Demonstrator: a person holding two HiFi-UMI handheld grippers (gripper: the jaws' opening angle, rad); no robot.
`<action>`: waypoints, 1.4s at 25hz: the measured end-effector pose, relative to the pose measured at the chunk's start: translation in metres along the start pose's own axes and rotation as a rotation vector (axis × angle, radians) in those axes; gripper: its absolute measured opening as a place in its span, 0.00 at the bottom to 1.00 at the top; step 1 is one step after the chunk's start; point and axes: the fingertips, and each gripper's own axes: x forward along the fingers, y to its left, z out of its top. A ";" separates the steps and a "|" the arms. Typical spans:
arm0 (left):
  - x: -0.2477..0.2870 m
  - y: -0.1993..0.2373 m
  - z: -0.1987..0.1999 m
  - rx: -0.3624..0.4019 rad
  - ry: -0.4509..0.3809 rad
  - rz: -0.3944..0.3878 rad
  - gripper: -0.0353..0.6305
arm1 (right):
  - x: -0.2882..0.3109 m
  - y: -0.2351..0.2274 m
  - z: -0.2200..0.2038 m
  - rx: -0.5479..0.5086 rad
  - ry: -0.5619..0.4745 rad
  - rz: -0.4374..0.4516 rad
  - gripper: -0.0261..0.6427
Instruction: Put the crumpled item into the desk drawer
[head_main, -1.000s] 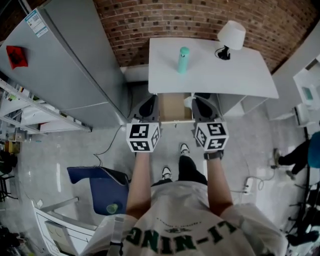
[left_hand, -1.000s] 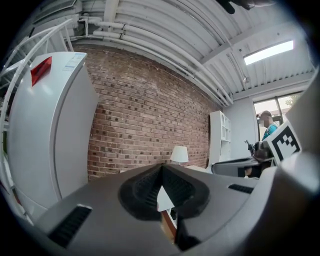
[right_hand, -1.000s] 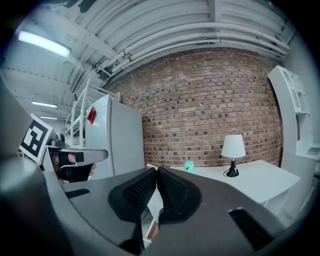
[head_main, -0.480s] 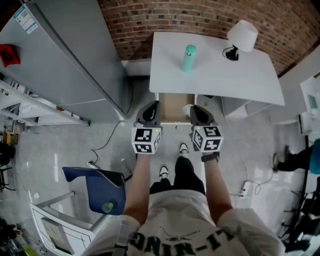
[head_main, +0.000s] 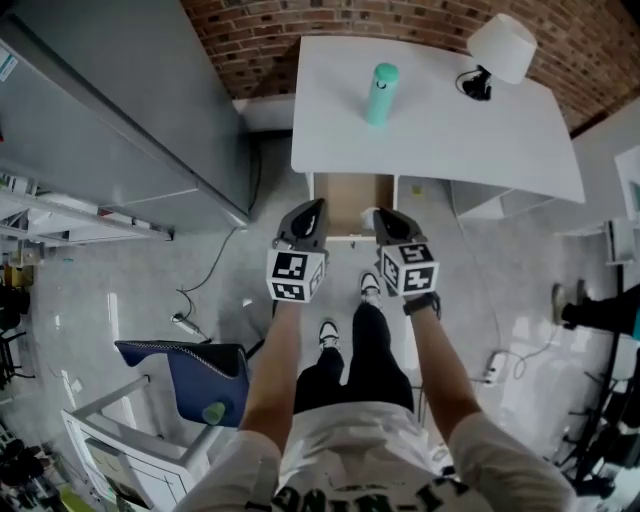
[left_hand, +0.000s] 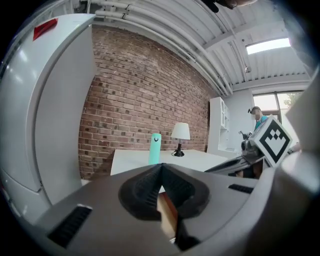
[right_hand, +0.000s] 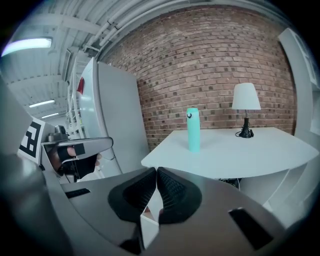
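Note:
A white desk (head_main: 440, 130) stands against the brick wall, and its drawer (head_main: 345, 203) is pulled open, showing a brown inside. At the drawer's right edge I see a small white lump (head_main: 368, 215), which may be the crumpled item; it is too small to make out. My left gripper (head_main: 314, 207) (left_hand: 161, 168) hovers at the drawer's front left corner, shut and empty. At the front right corner my right gripper (head_main: 384, 214) (right_hand: 156, 170) is also shut, with nothing visible between its tips.
On the desk stand a teal bottle (head_main: 381, 93) and a white lamp (head_main: 500, 48). A grey fridge (head_main: 110, 110) fills the left side. A blue chair (head_main: 195, 370) is behind me at the left, and cables (head_main: 500, 360) lie on the floor at the right. A person (head_main: 600, 312) is at the far right.
The head view has shifted, so the desk sits larger and more central. Both grippers have drawn a little closer together at the drawer front and stay shut.

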 end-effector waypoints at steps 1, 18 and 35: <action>0.005 0.000 -0.006 0.001 -0.001 -0.009 0.05 | 0.006 -0.004 -0.008 -0.009 0.014 0.002 0.06; 0.067 0.021 -0.096 0.104 -0.041 -0.066 0.05 | 0.113 -0.043 -0.102 -0.105 0.112 0.025 0.06; 0.099 0.025 -0.167 0.021 -0.017 -0.100 0.05 | 0.211 -0.056 -0.186 -0.312 0.300 0.175 0.06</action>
